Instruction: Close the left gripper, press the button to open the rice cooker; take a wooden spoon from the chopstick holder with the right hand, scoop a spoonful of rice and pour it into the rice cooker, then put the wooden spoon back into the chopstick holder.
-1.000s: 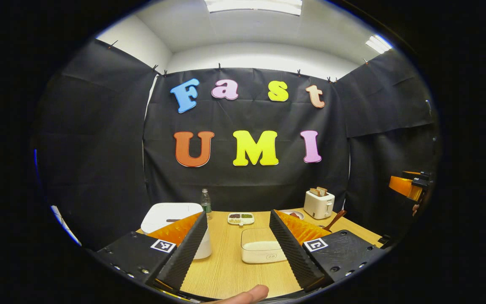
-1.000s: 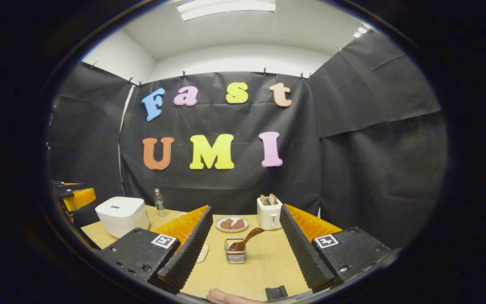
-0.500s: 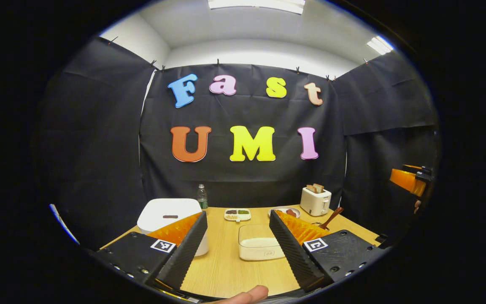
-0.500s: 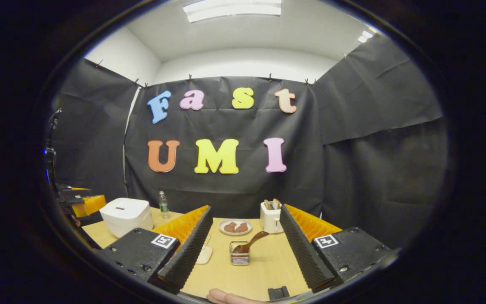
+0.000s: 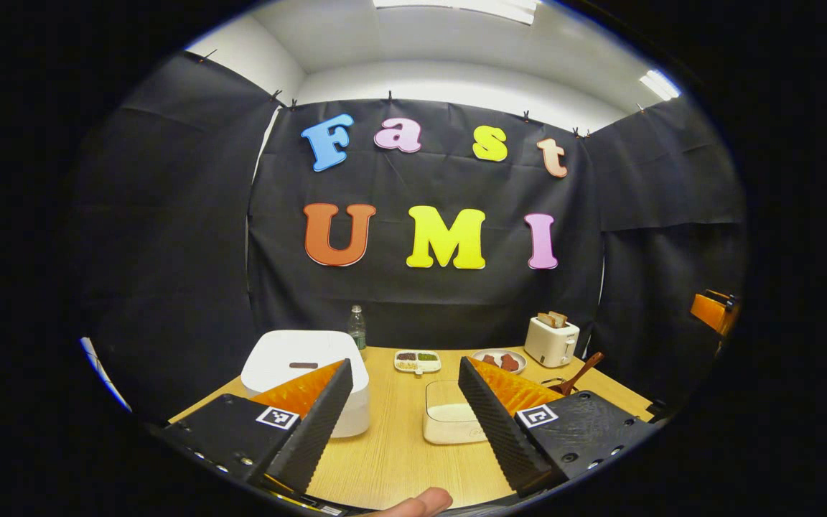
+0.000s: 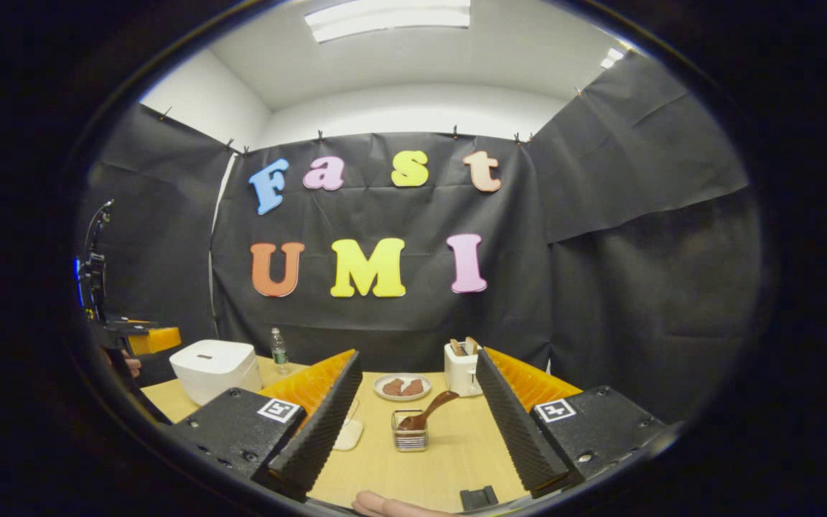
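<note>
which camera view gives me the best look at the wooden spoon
The right gripper view: the wooden spoon stands in the chopstick holder, unobstructed. In the left gripper view only its handle pokes out behind that hand-held gripper's finger.

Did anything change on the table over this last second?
Only the cameras shifted a little. The left gripper and right gripper took hold of nothing; both stayed open. The rice cooker stayed closed, and the wooden spoon stayed in its holder.
</note>
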Motion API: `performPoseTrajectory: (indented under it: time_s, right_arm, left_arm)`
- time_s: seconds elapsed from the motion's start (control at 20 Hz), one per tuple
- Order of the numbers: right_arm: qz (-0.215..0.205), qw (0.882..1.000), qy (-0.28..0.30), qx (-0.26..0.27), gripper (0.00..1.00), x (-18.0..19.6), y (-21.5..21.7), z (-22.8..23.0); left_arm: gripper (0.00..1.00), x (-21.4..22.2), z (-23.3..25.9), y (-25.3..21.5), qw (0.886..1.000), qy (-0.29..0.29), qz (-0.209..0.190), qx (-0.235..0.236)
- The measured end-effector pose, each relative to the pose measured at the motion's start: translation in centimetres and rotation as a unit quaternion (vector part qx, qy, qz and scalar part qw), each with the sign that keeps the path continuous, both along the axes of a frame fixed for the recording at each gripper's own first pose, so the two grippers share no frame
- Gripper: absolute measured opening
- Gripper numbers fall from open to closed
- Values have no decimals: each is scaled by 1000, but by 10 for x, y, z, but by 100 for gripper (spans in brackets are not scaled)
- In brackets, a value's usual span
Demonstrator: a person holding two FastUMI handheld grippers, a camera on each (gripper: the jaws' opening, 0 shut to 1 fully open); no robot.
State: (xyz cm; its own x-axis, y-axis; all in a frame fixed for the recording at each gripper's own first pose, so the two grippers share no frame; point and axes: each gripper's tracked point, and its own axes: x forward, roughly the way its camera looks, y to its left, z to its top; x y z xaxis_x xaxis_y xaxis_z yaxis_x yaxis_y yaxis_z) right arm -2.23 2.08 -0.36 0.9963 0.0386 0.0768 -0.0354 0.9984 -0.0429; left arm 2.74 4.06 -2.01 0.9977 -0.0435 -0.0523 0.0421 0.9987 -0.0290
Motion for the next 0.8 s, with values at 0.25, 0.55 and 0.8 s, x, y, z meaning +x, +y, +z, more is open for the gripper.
performPoseTrajectory:
  time_s: [0.25,0.55,0.8]
  right_arm:
    - [3,1000,0,6,100,6,-2,-12]
    - [12,1000,-3,2,100,16,4,-20]
    - [16,1000,1,-2,100,33,8,-44]
  left_arm:
    - [79,29,-13,36,999,24,26,13]
    - [41,78,-46,72,996,72,46,22]
    - [0,125,-70,112,985,135,99,30]
